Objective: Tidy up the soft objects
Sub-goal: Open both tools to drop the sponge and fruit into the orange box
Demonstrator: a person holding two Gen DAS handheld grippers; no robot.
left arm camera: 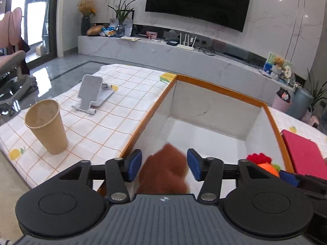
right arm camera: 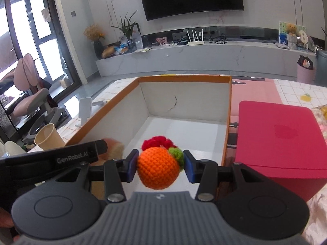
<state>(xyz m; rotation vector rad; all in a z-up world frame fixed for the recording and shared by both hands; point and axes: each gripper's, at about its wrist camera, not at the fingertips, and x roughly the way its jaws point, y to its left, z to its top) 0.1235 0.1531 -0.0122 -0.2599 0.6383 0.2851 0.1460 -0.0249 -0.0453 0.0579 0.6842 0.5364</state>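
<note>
An open white box with an orange rim (left arm camera: 220, 88) (right arm camera: 181, 78) stands on the checked tablecloth. My left gripper (left arm camera: 164, 165) is open over the box's near left corner. A blurred brown plush (left arm camera: 163, 171) lies between its blue pads without touching them. My right gripper (right arm camera: 160, 165) is shut on an orange crocheted ball (right arm camera: 158, 168) with red and green tufts, above the box's near end. The ball also shows in the left wrist view (left arm camera: 265, 164). The plush (right arm camera: 113, 149) shows as a tan blur behind the left gripper's body.
A paper cup (left arm camera: 47, 126) (right arm camera: 49, 137) and a white phone stand (left arm camera: 90, 91) are on the table left of the box. A red lidded case (right arm camera: 280, 136) (left arm camera: 304, 155) sits right of it. A marble TV bench runs behind.
</note>
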